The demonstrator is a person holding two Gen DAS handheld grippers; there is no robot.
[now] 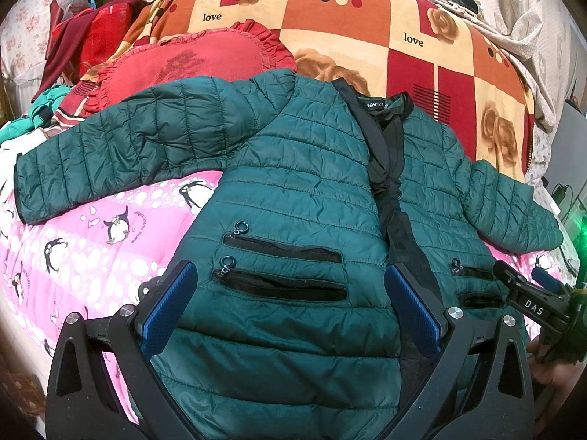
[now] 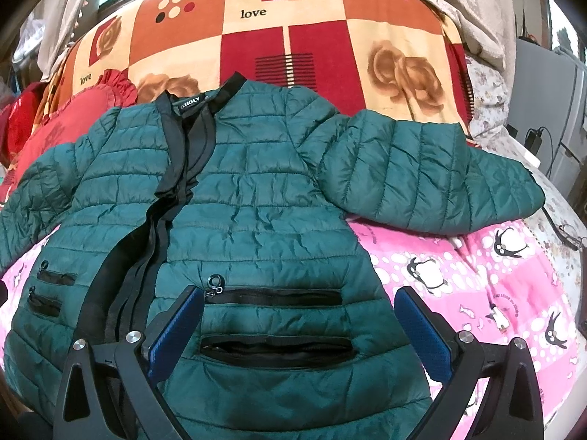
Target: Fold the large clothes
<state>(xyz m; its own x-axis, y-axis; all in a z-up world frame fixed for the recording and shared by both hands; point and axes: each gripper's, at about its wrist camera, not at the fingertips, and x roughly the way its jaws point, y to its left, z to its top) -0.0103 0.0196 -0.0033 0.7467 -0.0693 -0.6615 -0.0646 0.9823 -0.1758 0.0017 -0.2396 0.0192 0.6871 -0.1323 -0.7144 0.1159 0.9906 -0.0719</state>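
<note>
Green quilted jacket (image 1: 293, 190) is lying front-up and spread flat on the bed, partly on the pink penguin blanket (image 1: 91, 242), collar end resting on the orange-red rose blanket (image 1: 330, 18). Both sleeves are sticking out sideways; front is hanging open along the black zipper band (image 1: 389, 190). Left tool (image 1: 290, 308) is hovering released over the lower front panel, blue pads (image 1: 168, 304) spread wide either side of the two black zip pockets (image 1: 282, 267). Right tool (image 2: 301, 333) is sitting spread wide too, gripping nothing, over the other panel's pockets. Red frilled pillow (image 1: 198, 58) is lying behind the jacket's shoulder.
</note>
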